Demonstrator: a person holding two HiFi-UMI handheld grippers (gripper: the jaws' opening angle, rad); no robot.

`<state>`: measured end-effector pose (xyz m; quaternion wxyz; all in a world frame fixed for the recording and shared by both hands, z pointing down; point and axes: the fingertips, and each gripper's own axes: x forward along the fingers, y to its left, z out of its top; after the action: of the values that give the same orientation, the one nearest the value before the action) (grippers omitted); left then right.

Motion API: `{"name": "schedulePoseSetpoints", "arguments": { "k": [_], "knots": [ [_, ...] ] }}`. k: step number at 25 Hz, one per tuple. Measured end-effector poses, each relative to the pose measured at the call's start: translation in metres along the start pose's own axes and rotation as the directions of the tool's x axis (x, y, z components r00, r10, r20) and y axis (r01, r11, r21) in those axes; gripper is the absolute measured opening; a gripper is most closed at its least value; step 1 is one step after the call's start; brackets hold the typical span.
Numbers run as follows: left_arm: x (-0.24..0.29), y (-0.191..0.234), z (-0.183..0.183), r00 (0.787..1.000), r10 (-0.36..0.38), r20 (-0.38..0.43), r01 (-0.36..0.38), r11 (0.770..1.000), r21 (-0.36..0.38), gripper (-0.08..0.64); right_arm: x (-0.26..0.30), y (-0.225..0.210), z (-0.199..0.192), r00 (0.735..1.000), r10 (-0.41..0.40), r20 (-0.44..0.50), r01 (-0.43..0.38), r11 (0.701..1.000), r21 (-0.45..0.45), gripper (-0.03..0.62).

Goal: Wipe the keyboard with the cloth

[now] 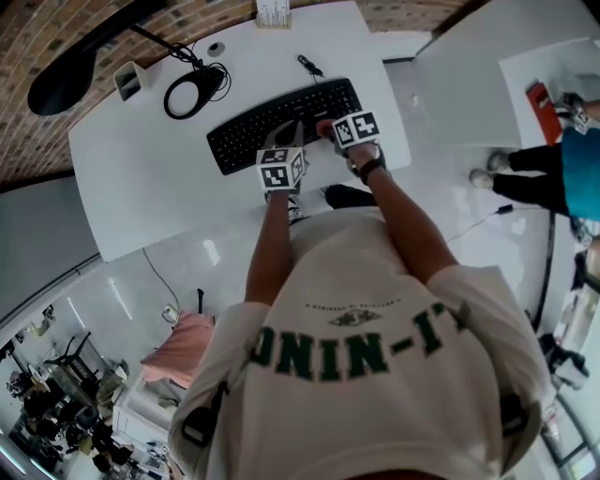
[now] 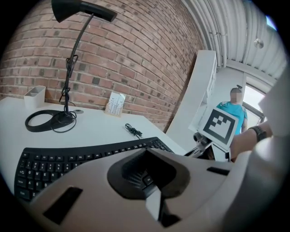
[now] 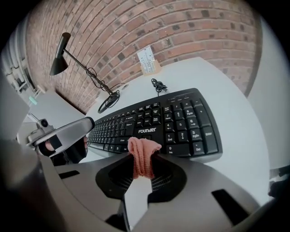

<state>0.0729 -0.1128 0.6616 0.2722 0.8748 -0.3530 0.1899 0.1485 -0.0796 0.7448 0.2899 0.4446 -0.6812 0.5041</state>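
Note:
A black keyboard [image 1: 281,124] lies on the white desk [image 1: 131,187], and shows again in the right gripper view [image 3: 158,122] and the left gripper view [image 2: 68,161]. My right gripper [image 3: 144,171] is shut on a folded pink cloth [image 3: 143,156], which hangs just in front of the keyboard's near edge by the number pad. In the head view the cloth [image 1: 325,128] sits at the keyboard's right end, ahead of the right gripper [image 1: 339,136]. My left gripper [image 1: 284,142] hovers over the keyboard's near middle, jaws together with nothing in them [image 2: 147,176].
A black desk lamp [image 1: 84,52] with a ring base [image 1: 192,92] stands at the desk's back left, beside a white holder [image 1: 131,80]. A coiled cable [image 1: 309,66] and card stand [image 1: 272,13] lie behind the keyboard. A second white table [image 1: 487,66] and a seated person [image 1: 562,173] are right.

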Motion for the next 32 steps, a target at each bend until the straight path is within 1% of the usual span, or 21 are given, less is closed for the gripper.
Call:
{"name": "schedulePoseSetpoints", "arguments": {
  "k": [4, 7, 13, 16, 18, 20, 22, 26, 29, 32],
  "knots": [
    [0.009, -0.011, 0.000, 1.000, -0.023, -0.013, 0.023, 1.000, 0.015, -0.008, -0.008, -0.016, -0.002, 1.000, -0.016, 0.011, 0.016, 1.000, 0.027, 0.052],
    [0.015, -0.019, 0.001, 0.999, -0.038, -0.020, 0.038, 0.999, 0.027, -0.008, -0.018, -0.037, -0.002, 0.998, -0.044, 0.036, 0.042, 0.997, 0.071, 0.052],
    [0.023, -0.030, 0.004, 0.998, -0.057, -0.023, 0.058, 0.997, 0.052, -0.008, -0.045, -0.091, 0.000, 0.984, -0.141, 0.110, 0.119, 0.975, 0.190, 0.052],
    [0.020, -0.035, -0.002, 0.998, -0.056, -0.032, 0.058, 0.997, 0.047, -0.008, -0.055, -0.111, -0.013, 0.974, -0.192, 0.116, 0.163, 0.962, 0.220, 0.052],
    [0.024, -0.034, 0.002, 0.998, -0.052, -0.029, 0.053, 0.998, 0.044, -0.008, -0.059, -0.117, -0.009, 0.971, -0.202, 0.128, 0.171, 0.960, 0.220, 0.052],
    [0.025, -0.030, 0.013, 0.999, -0.045, -0.014, 0.045, 0.998, 0.046, -0.008, -0.063, -0.114, 0.008, 0.964, -0.210, 0.161, 0.179, 0.966, 0.188, 0.052],
    [0.021, -0.023, 0.027, 1.000, -0.026, 0.008, 0.026, 0.998, 0.053, -0.008, -0.068, -0.100, 0.033, 0.955, -0.206, 0.212, 0.181, 0.975, 0.133, 0.052],
    [-0.001, 0.005, 0.059, 0.997, 0.051, 0.061, -0.053, 0.998, 0.040, -0.008, -0.075, -0.051, 0.090, 0.929, -0.159, 0.334, 0.172, 0.985, -0.008, 0.052],
    [-0.025, 0.030, 0.092, 0.984, 0.123, 0.128, -0.127, 0.992, 0.027, -0.008, -0.079, -0.005, 0.132, 0.904, -0.086, 0.419, 0.148, 0.982, -0.118, 0.052],
    [-0.055, 0.053, 0.126, 0.960, 0.188, 0.209, -0.197, 0.980, 0.022, -0.008, -0.084, 0.042, 0.169, 0.870, -0.006, 0.492, 0.125, 0.970, -0.208, 0.052]
  ]
}}
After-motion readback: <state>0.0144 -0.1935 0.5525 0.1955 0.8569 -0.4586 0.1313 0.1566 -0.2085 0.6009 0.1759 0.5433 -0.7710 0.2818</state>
